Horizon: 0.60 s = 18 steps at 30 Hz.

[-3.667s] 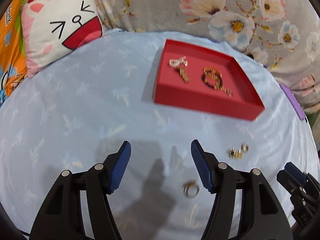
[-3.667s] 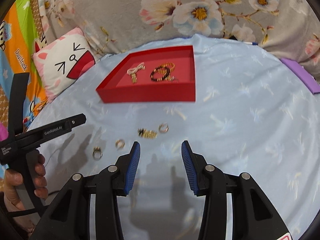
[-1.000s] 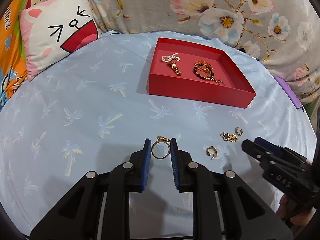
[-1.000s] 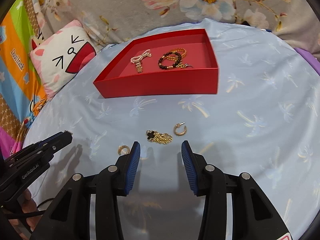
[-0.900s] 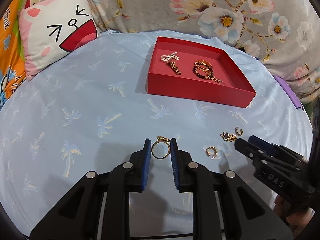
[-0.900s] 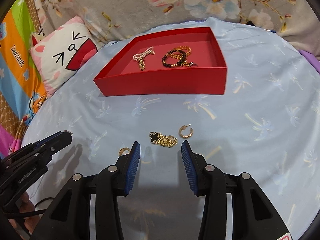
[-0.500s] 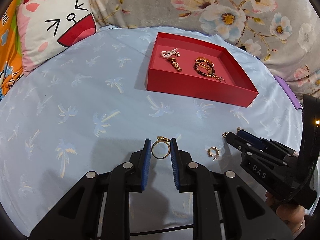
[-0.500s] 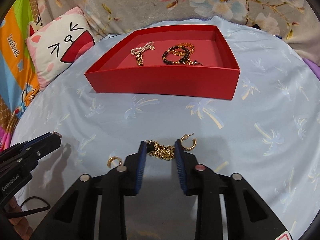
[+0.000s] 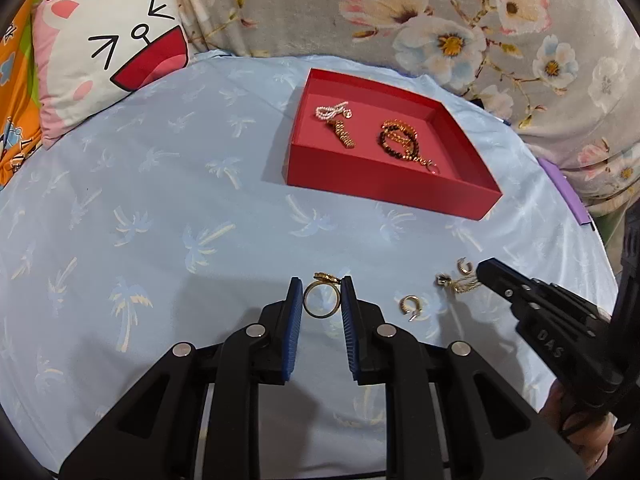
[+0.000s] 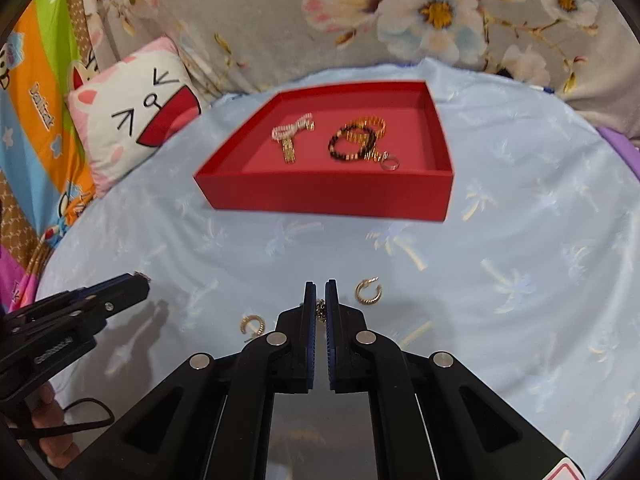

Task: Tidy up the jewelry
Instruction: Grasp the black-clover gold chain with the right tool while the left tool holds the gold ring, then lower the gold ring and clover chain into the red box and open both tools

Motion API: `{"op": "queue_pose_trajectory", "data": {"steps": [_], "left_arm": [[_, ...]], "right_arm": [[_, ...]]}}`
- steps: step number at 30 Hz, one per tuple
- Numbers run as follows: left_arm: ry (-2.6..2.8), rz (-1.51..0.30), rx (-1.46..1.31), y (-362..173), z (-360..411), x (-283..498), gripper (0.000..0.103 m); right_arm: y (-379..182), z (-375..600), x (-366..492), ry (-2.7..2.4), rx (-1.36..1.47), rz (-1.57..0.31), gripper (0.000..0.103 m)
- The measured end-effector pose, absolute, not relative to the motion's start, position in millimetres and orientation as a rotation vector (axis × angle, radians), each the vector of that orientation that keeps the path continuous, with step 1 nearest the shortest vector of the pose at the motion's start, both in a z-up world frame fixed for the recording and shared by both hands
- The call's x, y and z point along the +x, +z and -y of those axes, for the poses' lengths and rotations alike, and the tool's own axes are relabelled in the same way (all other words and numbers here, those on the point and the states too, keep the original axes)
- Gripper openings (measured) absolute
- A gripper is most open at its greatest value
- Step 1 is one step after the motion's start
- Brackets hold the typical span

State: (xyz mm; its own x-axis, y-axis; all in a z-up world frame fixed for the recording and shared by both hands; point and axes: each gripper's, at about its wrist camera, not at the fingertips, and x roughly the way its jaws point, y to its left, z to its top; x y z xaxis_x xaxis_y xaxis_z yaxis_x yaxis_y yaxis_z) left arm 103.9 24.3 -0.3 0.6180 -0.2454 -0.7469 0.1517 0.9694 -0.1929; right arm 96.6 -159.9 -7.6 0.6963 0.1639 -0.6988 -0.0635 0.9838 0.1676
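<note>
My left gripper (image 9: 321,300) is shut on a gold ring (image 9: 321,305) and holds it over the blue cloth. My right gripper (image 10: 320,296) is shut on a gold chain piece (image 10: 320,309), mostly hidden between the pads; in the left wrist view the chain (image 9: 456,285) lies at its tip. Two gold hoop earrings (image 10: 368,291) (image 10: 253,325) lie either side of the right gripper. The red tray (image 9: 390,184) stands further back; it holds a pearl piece (image 9: 332,111), a gold strap (image 9: 343,138) and bead bracelets (image 9: 399,141).
A cat-face pillow (image 9: 108,52) lies at the back left. A floral blanket (image 9: 440,20) runs along the back. A purple object (image 9: 568,196) lies at the right edge of the cloth. Blue palm-print cloth (image 9: 160,220) covers the surface.
My right gripper has closed its jaws on the gold chain piece. My left gripper keeps its hold on the ring and has barely moved.
</note>
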Motion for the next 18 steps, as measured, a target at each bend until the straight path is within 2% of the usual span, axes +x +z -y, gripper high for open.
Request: {"op": "queue_pose_trajectory", "data": {"steps": [9,18], "left_arm": [[-0.274,-0.839,-0.111,32.3,-18.8,98.2,0.019],[-0.357,-0.767,-0.096,86.1,-2.2,134.9,0.019]], "right_arm": [[55.9,173.4,74.5,0.131,0.148,-0.686,0.004],[115.6,185.0,106.2,0.128,0.116,-0.582,0.004]]}}
